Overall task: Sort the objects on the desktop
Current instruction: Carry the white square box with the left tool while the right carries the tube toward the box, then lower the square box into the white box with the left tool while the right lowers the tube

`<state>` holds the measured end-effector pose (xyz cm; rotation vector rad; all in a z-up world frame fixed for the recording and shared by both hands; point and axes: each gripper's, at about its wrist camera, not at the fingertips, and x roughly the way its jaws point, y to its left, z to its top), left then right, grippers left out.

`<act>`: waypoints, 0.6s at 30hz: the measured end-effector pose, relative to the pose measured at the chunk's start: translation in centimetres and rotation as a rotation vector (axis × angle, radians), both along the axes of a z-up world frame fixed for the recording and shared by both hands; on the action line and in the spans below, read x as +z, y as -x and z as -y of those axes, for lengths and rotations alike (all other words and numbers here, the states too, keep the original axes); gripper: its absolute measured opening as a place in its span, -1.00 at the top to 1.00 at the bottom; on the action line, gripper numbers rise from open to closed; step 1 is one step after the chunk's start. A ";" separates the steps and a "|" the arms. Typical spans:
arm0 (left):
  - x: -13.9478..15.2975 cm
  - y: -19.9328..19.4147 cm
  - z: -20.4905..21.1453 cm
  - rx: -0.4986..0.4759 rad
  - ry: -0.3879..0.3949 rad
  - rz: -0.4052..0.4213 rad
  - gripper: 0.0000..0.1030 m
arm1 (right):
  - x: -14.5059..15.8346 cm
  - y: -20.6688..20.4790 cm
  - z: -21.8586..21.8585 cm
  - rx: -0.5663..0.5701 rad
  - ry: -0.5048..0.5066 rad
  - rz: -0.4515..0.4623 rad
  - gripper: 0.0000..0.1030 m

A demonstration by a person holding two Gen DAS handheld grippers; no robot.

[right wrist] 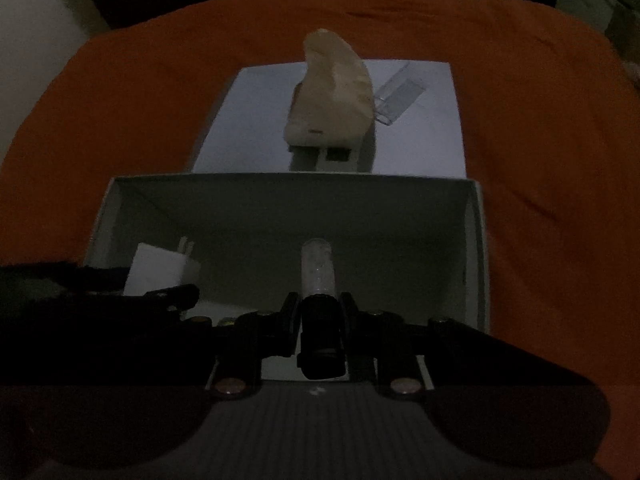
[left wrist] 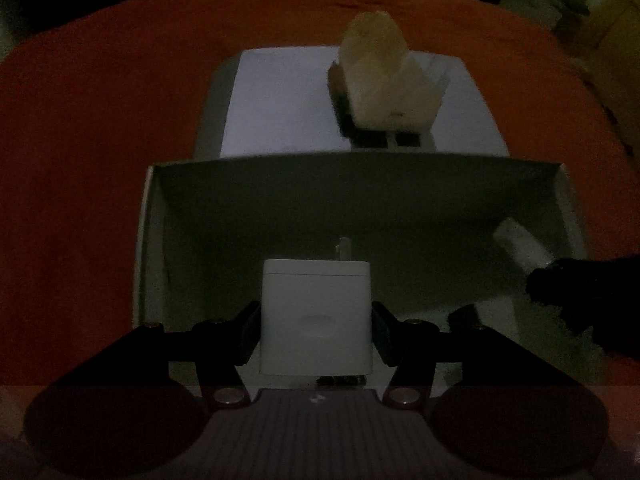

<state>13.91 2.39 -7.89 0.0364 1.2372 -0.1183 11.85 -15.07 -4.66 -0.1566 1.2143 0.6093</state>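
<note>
My left gripper [left wrist: 316, 320] is shut on a white charger block [left wrist: 316, 316] with its prongs pointing forward, held inside the open white box [left wrist: 154, 248]. My right gripper [right wrist: 319, 320] is shut on a small tube with a black cap and clear body [right wrist: 318, 280], held inside the same box [right wrist: 474, 248]. The charger [right wrist: 160, 270] and left gripper show at the left in the right wrist view. The tube's clear end [left wrist: 520, 244] and the dark right gripper show at the right in the left wrist view.
Behind the box lies its white lid [left wrist: 280, 108], also shown in the right wrist view [right wrist: 420, 140]. On it stand a pale crumpled lump on a dark-and-white stand [left wrist: 380, 80] [right wrist: 332, 92] and a clear plastic piece [right wrist: 398, 98]. An orange cloth [left wrist: 100, 120] covers the table.
</note>
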 end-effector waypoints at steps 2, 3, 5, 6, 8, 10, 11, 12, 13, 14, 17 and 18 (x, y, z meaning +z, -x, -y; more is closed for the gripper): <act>-0.9 0.1 -0.3 0.011 -0.008 -0.001 0.00 | -0.7 -0.1 0.3 -0.014 0.007 0.023 0.57; -1.3 0.2 -0.5 0.018 -0.011 0.000 0.00 | -1.1 0.0 0.5 -0.016 0.014 0.040 0.57; -2.1 0.5 -0.8 0.023 -0.020 0.001 0.00 | -2.2 0.3 0.7 -0.008 0.041 0.078 0.57; -2.5 0.6 -0.9 0.016 -0.023 0.002 0.00 | -2.9 0.5 0.8 -0.002 0.057 0.092 0.57; -3.1 1.0 -1.0 -0.003 -0.037 0.009 0.00 | -4.3 0.9 1.0 0.017 0.089 0.119 0.57; -3.7 1.4 -1.0 -0.016 -0.046 0.005 0.00 | -5.5 1.2 1.1 0.036 0.110 0.123 0.57; -4.0 1.6 -1.0 -0.022 -0.049 0.002 0.00 | -6.0 1.3 1.2 0.039 0.116 0.116 0.57; -4.3 1.8 -0.9 -0.028 -0.055 -0.001 0.00 | -6.5 1.4 1.3 0.042 0.122 0.108 0.57; -4.4 2.1 -0.9 -0.034 -0.061 -0.003 -0.01 | -7.0 1.5 1.4 0.045 0.129 0.099 0.57; -4.7 2.2 -0.8 -0.041 -0.064 -0.007 -0.01 | -7.3 1.5 1.4 0.047 0.136 0.087 0.57; -5.4 2.7 -0.7 -0.048 -0.064 -0.023 -0.01 | -7.9 2.0 1.0 0.065 0.149 0.062 0.57; -5.6 2.8 -0.7 -0.050 -0.066 -0.028 0.00 | -8.0 2.2 0.8 0.077 0.149 0.057 0.57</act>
